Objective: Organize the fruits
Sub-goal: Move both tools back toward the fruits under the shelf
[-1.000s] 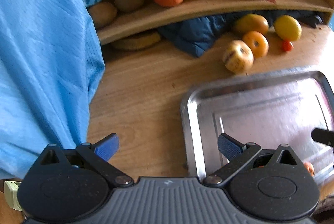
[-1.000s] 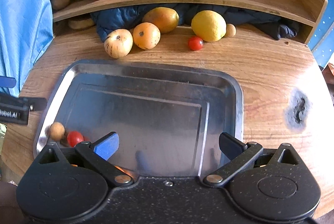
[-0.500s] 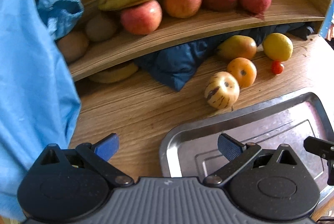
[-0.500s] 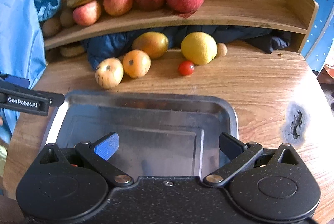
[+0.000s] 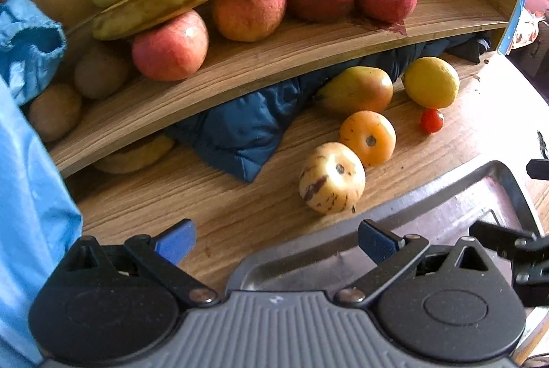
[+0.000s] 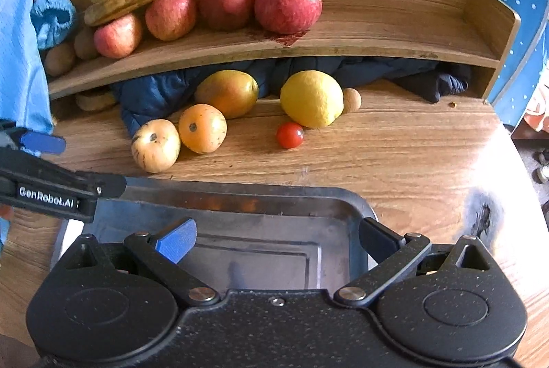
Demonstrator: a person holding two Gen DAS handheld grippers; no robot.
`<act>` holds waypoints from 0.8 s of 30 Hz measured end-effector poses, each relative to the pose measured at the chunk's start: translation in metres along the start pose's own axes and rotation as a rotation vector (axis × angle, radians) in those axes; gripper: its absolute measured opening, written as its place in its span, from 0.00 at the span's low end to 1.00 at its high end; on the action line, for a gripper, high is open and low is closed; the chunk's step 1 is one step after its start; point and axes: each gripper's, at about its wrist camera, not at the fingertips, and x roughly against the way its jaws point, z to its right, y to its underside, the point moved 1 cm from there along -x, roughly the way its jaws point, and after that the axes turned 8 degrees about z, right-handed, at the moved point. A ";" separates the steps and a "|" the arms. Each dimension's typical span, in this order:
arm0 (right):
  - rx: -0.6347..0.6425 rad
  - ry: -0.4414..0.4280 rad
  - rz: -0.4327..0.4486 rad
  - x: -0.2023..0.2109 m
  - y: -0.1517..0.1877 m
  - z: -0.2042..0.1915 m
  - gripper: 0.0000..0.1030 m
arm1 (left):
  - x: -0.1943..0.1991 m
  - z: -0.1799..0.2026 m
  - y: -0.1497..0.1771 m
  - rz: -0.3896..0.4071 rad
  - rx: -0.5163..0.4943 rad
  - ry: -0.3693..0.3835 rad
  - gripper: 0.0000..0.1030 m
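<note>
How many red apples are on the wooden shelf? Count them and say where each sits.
4, in a row on the curved wooden shelf: one under the bananas, one beside it, one in the middle, one rightmost. The bananas may hide more.

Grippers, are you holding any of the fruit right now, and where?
No, nothing is held. The left gripper and the right gripper are both open with empty space between their fingers, hovering over the metal tray.

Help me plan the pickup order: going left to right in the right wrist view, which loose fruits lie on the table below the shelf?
Pale speckled fruit → orange fruit → mango → cherry tomato → lemon → small brown fruit.
</note>
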 end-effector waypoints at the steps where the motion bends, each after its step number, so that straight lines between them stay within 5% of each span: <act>1: 0.016 0.008 -0.004 -0.002 -0.001 -0.002 0.99 | -0.003 -0.001 -0.002 0.000 -0.003 0.008 0.99; 17: 0.130 0.062 0.011 -0.029 -0.021 -0.019 0.99 | -0.040 0.006 -0.023 -0.011 -0.031 0.142 0.98; 24: 0.134 0.050 -0.004 -0.037 -0.024 -0.025 0.99 | -0.048 0.000 -0.023 -0.023 -0.021 0.192 0.86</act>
